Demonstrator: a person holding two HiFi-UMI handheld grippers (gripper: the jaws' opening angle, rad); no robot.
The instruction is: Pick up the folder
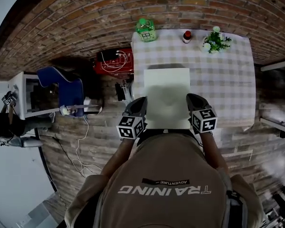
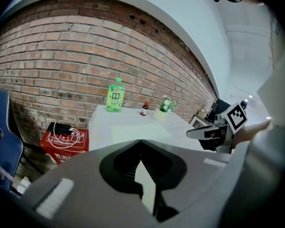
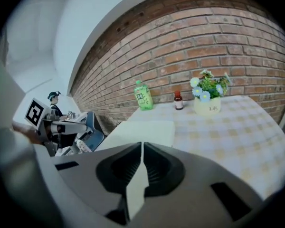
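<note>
A pale, flat folder (image 1: pixel 167 96) lies on the checked tablecloth (image 1: pixel 223 84), close to the table's near edge. My left gripper (image 1: pixel 140 100) hovers at the folder's near-left corner, and my right gripper (image 1: pixel 194 99) at its near-right corner. Both are shut with nothing between their jaws. In the left gripper view the closed jaws (image 2: pixel 141 141) point over the folder (image 2: pixel 137 132), with the right gripper (image 2: pixel 204 133) off to the side. The right gripper view shows its closed jaws (image 3: pixel 142 144) before the folder (image 3: pixel 145 131).
At the table's far edge stand a green bottle (image 1: pixel 146 30), a small brown bottle (image 1: pixel 186 36) and a pot of flowers (image 1: pixel 215 40). Left of the table are a red box (image 1: pixel 113 61), a blue chair (image 1: pixel 64 87) and a white shelf (image 1: pixel 19 94).
</note>
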